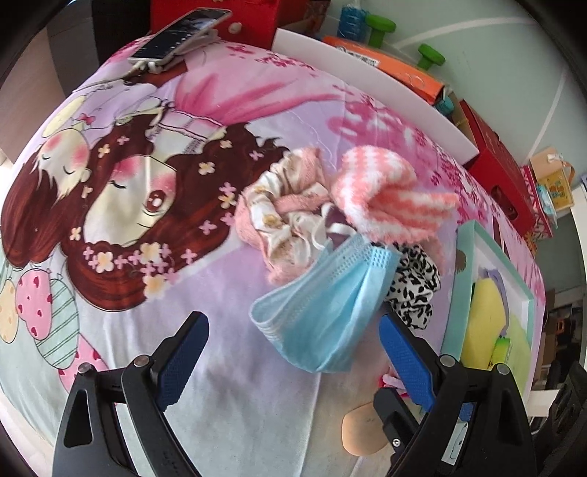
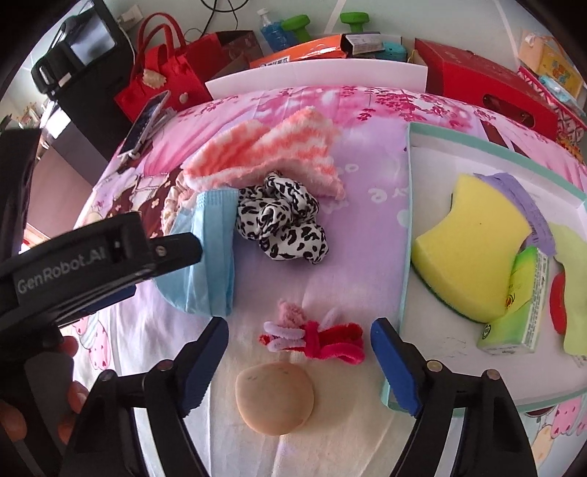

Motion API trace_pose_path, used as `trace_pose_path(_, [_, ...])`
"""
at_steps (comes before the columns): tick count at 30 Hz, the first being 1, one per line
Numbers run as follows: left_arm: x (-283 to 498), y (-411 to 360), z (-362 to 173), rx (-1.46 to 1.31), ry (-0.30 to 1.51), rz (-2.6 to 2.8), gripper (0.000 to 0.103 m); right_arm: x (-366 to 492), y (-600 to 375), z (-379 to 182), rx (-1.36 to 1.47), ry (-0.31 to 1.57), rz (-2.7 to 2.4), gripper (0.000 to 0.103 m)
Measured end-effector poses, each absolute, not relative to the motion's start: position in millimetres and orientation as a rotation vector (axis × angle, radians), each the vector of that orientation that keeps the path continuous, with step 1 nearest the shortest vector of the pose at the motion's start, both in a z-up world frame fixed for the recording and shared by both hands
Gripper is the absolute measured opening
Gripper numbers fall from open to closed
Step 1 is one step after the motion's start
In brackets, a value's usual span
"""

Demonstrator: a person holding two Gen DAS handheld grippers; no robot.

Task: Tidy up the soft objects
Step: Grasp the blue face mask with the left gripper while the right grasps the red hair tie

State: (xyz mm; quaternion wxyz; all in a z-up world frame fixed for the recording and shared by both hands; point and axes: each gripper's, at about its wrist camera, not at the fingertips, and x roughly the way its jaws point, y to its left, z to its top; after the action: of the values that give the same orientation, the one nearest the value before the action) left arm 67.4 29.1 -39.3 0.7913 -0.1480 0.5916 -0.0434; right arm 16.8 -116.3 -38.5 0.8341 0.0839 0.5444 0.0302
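Soft items lie in a heap on a cartoon-print bedsheet [image 1: 220, 367]. My left gripper [image 1: 293, 352] is open and points down at a blue face mask [image 1: 323, 304], which lies between its blue pads without being pressed. In the right wrist view the mask [image 2: 212, 257] shows beside that gripper's black finger [image 2: 176, 249]. My right gripper [image 2: 299, 363] is open around a red, pink and lilac pipe-cleaner bundle [image 2: 315, 339]; its pads stand clear of it. A round beige puff [image 2: 275, 396] lies just below the bundle.
Pink-and-white striped fuzzy socks [image 2: 264, 157], a leopard-print scrunchie [image 2: 282, 224] and a floral scrunchie [image 1: 286, 212] lie beyond the mask. A teal-rimmed tray [image 2: 407, 220] on the right holds a yellow sponge [image 2: 469, 249] and a green tissue pack [image 2: 521, 304]. A clipped phone [image 1: 179, 33] and boxes line the far edge.
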Motion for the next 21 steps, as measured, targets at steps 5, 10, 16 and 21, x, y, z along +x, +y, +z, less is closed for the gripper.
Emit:
trace_pose_path(5, [71,23,-48,-0.306,1.303,-0.102,0.094,18,-112,-40,0.164,1.163,0.081,0.076])
trace_pose_path(10, [77,16,-57,-0.280,1.325,-0.079,0.094,20,-111,-45,0.160,1.183,0.088,0.073])
trace_pose_path(16, [80,24,-64,-0.346,1.339,-0.041,0.094,23,-111,-51,0.150,1.195,0.090,0.071])
trace_pose_path(21, [76,27,-62,-0.326,1.333,-0.029,0.094,24,-108,-54,0.124,1.201,0.080,0.070])
